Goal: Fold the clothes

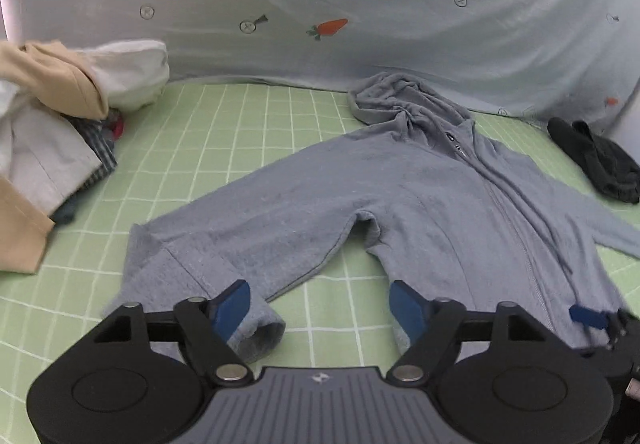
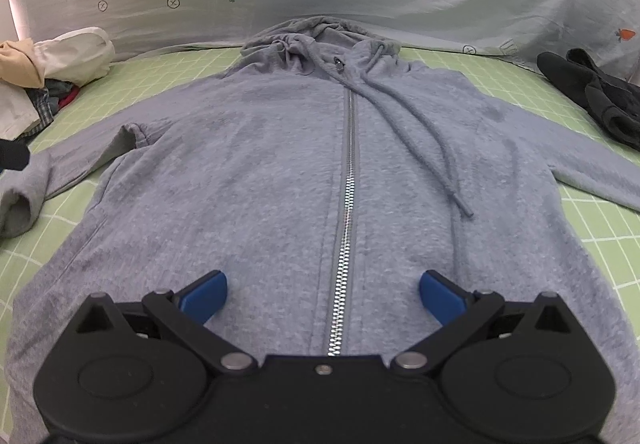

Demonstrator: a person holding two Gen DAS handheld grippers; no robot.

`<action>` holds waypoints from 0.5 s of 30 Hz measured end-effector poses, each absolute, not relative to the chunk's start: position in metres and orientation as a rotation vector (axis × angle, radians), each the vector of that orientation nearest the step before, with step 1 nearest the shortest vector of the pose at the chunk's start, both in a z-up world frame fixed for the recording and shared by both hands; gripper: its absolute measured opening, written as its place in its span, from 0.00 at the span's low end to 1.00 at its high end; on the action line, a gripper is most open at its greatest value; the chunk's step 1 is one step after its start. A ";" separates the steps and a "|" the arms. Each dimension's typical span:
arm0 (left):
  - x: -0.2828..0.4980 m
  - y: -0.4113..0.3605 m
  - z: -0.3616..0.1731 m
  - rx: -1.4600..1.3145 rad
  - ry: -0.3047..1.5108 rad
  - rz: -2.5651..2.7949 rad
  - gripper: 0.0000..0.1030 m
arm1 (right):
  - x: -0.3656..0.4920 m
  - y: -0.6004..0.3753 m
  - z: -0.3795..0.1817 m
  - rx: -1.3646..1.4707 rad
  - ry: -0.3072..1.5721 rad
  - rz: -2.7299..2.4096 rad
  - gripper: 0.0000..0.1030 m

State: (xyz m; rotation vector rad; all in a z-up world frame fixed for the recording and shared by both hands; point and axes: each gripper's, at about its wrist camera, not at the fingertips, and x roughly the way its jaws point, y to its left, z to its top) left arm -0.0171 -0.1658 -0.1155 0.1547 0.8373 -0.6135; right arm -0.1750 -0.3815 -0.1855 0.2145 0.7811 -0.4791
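One grey hoodie (image 2: 280,164) lies flat, both grippers, left (image 1: 320,304) and right (image 2: 323,296), released above it, one black garment (image 2: 592,96), perhaps trousers, nearby

- A home setting, most likely a bedroom set up for sorting laundry.
- The green grid-patterned sheet (image 2: 592,228) covers a soft, flat surface like a bed.
- Behind that sheet hangs a pale blue cloth printed with carrots (image 1: 328,27), a household fabric.
- At the sheet's left edge sits a heap of unfolded clothes (image 1: 60,112); at its right edge lies a dark garment (image 1: 596,160).
- A grey zip hoodie (image 2: 280,164) lies spread in the sheet's middle.
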 end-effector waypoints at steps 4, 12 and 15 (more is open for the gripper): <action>-0.011 -0.142 -0.115 0.099 0.868 -0.515 0.84 | -0.175 -0.381 -0.182 0.209 0.812 -0.480 1.00; 0.004 -0.086 -0.133 0.087 0.953 -0.298 0.84 | -0.152 -0.347 -0.160 0.051 0.767 -0.472 1.00; 0.007 -0.070 -0.138 0.100 0.977 -0.290 0.85 | -0.134 -0.332 -0.150 0.048 0.732 -0.418 1.00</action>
